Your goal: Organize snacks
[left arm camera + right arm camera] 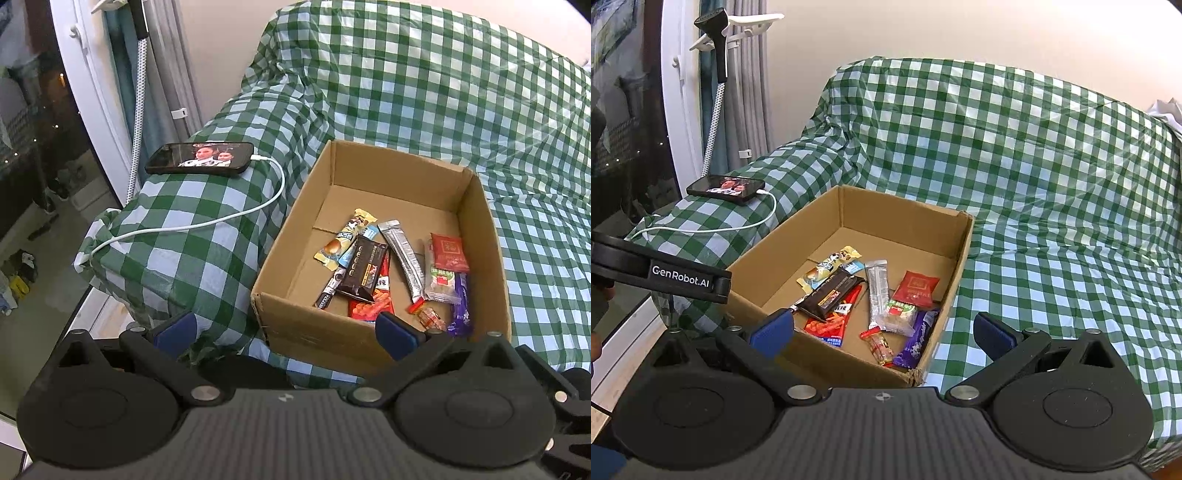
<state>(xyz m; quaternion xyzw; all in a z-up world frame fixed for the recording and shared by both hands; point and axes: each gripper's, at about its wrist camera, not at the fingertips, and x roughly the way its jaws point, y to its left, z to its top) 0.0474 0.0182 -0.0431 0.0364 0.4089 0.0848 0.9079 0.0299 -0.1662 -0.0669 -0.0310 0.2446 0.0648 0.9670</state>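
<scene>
Hovering: left hand-held gripper [286,330] wide open, empty | right hand-held gripper [882,334] likewise, apparently

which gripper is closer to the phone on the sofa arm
Left. The left gripper hangs open by the box's near left corner, beside the arm where the phone lies. The right gripper, also open, sits further right, over the box's near edge.

"GenRobot.AI" is printed in white on the side of the black left gripper [683,278], seen at the left edge of the right wrist view. Printing is seen on the snack wrappers [871,306] in the cardboard box [960,258] at the frame's centre, but it is too small and blurred to be read.
</scene>
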